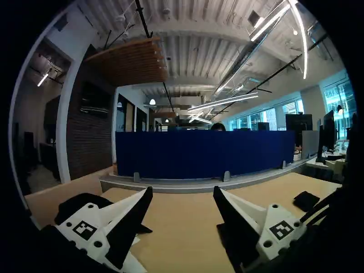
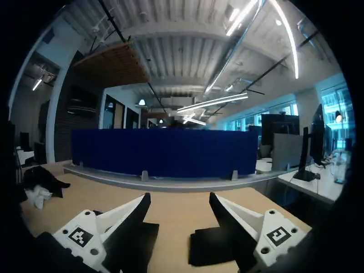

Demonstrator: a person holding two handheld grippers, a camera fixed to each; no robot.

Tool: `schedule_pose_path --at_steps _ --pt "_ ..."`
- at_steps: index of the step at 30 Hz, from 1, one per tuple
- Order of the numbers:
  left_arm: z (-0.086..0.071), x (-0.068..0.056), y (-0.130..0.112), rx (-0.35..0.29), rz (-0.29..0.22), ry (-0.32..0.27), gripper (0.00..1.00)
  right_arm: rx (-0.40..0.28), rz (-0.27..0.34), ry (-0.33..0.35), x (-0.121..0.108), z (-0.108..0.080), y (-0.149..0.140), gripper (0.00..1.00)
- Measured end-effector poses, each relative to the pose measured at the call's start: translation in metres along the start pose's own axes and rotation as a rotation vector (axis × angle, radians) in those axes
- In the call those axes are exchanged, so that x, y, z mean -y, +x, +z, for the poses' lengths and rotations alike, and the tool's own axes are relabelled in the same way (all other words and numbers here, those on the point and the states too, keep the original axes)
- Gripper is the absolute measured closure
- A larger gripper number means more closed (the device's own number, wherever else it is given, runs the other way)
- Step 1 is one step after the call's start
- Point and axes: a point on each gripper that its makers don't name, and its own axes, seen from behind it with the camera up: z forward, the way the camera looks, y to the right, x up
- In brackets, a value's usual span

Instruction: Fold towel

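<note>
Both the left gripper [image 1: 182,189] and the right gripper [image 2: 179,194] gape wide, holding nothing. A crumpled black towel [image 1: 77,204] lies on the table [image 1: 182,232] just left of the left gripper's fingers, so that hand seems nearer.

Two white-and-black handheld grippers
The left gripper [image 1: 182,191] and right gripper [image 2: 179,196] each have two white, wedge-shaped fingers [image 1: 119,207] with black inner faces, each bearing a square black-and-white marker [image 1: 85,229] ringed by small round holes [image 1: 98,244].
</note>
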Motion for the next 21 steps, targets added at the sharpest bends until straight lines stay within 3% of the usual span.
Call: schedule_pose_path --at_steps 9,15,21 --pt "-0.004 -0.012 0.048 0.006 -0.003 -0.019 0.01 -0.017 0.016 -0.013 -0.006 -0.007 0.069 0.00" --pt "-0.003 -0.026 0.048 0.062 0.015 -0.069 0.01 -0.006 0.029 -0.011 -0.011 -0.005 0.082 0.00" --pt "-0.005 -0.048 0.053 0.110 0.044 -0.151 0.01 0.057 -0.006 0.073 0.004 -0.005 0.082 0.00"
